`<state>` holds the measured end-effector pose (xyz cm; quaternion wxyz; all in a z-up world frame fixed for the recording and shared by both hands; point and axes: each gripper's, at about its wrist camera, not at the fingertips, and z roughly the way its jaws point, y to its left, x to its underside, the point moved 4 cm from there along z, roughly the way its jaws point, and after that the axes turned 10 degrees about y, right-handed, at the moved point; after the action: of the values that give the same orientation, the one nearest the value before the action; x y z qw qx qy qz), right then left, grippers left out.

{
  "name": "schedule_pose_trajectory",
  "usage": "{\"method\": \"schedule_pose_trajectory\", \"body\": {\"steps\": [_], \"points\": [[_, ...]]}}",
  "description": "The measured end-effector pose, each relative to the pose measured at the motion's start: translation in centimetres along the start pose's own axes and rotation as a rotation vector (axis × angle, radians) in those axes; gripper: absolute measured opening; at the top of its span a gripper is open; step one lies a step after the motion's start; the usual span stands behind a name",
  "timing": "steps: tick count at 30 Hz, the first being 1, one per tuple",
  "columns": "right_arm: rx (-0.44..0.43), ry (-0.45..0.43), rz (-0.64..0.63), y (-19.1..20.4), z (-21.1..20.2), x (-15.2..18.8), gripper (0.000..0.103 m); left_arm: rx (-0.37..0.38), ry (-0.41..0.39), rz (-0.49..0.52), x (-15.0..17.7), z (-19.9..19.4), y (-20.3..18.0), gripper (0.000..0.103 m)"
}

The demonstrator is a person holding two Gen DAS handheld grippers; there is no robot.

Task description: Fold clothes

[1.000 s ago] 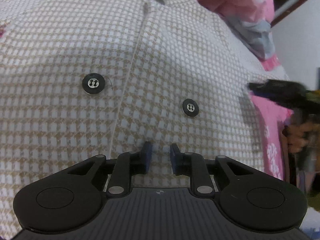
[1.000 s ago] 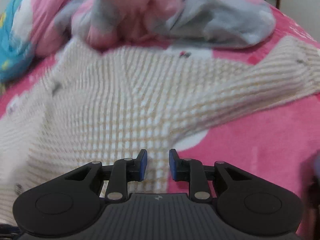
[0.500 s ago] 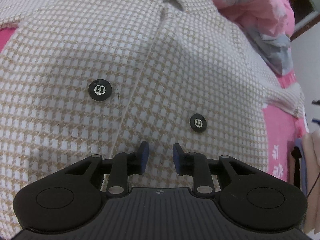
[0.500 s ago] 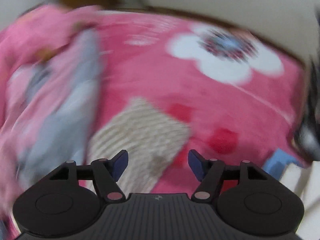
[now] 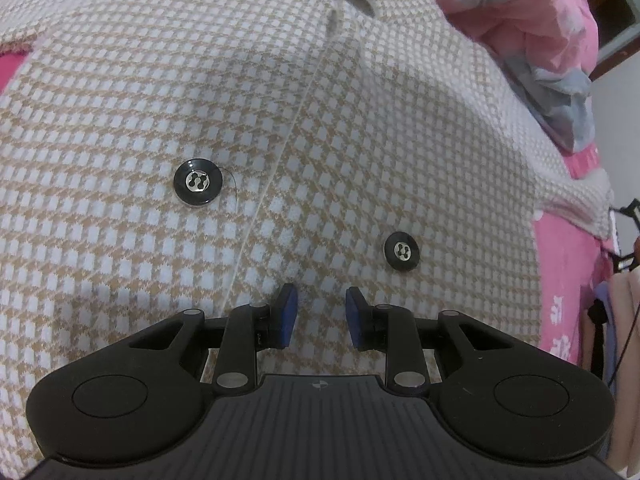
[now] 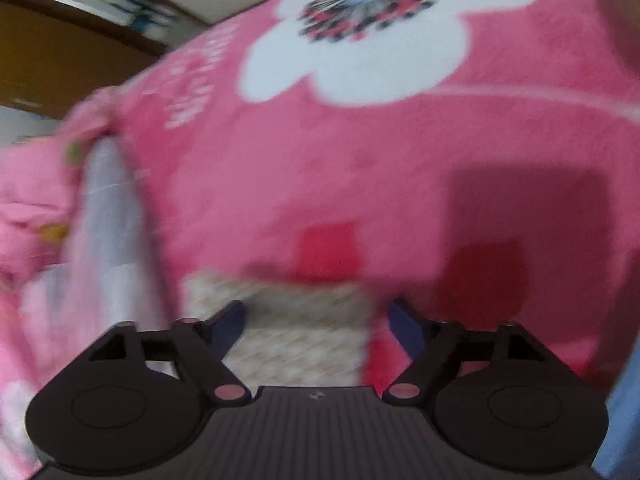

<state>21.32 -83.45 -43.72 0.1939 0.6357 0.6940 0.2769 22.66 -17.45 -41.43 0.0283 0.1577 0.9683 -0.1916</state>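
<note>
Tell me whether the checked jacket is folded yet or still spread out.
Spread out. The checked jacket lies flat and face up, both black buttons showing, its sleeve end stretched out over the pink blanket.

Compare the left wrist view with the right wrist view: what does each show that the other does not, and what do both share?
Only the left wrist view shows the front of the beige-and-white checked knit jacket, two black round buttons and the narrowly open left gripper. Only the right wrist view shows a white flower print, brown wooden furniture and the wide-open right gripper over a jacket sleeve end. Both show the pink fleece blanket and checked knit.
</note>
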Motion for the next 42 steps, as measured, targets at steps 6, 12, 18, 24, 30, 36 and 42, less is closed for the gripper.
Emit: {"method": "schedule_pose_trajectory", "body": {"steps": [6, 12, 18, 24, 30, 36, 42], "points": [[-0.064, 0.017, -0.108, 1.4, -0.4, 1.5, 0.066, -0.004, 0.005, -0.007, -0.1, 0.2, 0.0, 0.026], [0.081, 0.04, -0.174, 1.6, 1.9, 1.8, 0.023, -0.01, -0.002, -0.007, 0.1, 0.3, -0.1, 0.027], [0.034, -0.099, -0.341, 5.8, -2.8, 4.9, 0.014, -0.012, -0.013, 0.001, 0.4, 0.2, -0.1, 0.027], [-0.195, -0.123, -0.479, 11.7, -11.6, 11.2, 0.014, 0.014, -0.039, 0.017, 0.7, 0.2, 0.2, 0.027], [-0.422, -0.085, -0.79, 19.6, -17.9, 22.7, 0.014, 0.071, -0.047, 0.035, 1.0, -0.1, 0.9, 0.027], [-0.564, 0.017, -1.143, 25.0, -20.0, 36.4, 0.014, 0.157, -0.045, 0.035, 1.0, -0.5, 2.0, 0.027], [-0.579, 0.166, -1.341, 26.9, -15.9, 48.3, 0.014, 0.253, -0.097, -0.016, 1.1, -3.2, 3.8, 0.027]]}}
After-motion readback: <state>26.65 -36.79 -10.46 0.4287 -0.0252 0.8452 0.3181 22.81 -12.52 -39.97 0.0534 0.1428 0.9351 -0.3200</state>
